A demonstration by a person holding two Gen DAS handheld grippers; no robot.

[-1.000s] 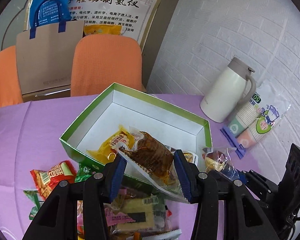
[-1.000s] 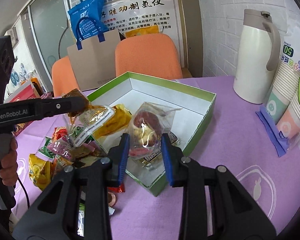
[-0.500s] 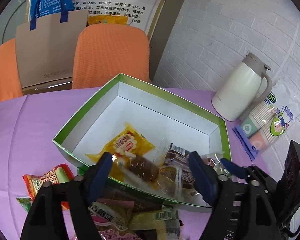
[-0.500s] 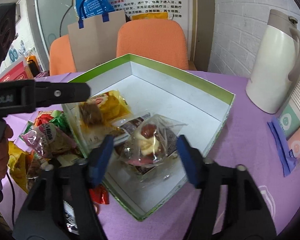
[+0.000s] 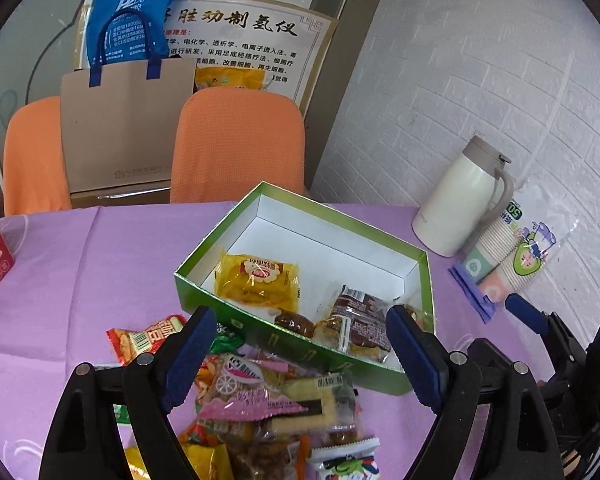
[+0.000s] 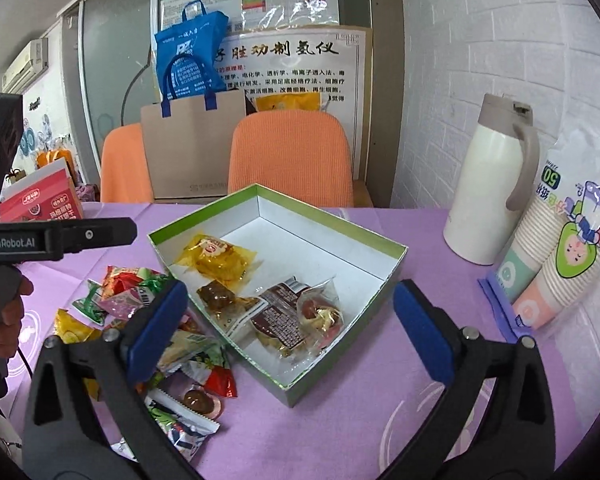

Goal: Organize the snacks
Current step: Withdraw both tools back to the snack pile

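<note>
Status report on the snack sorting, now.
Left gripper open, empty. Right gripper jaws opening, nothing between them. Four snacks in the green box; loose pile waits beside it. Nothing blocking.

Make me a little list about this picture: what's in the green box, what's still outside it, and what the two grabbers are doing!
box: green box, open, white inside, on the purple tablecloth
in the box: yellow snack pack, brown snack pack, clear pack with a red and yellow treat, small brown snack
outside the box: pile of snacks beside it
left gripper: open, empty
right gripper: jaws opening, nothing between them
nearby: white jug, paper cups
</note>
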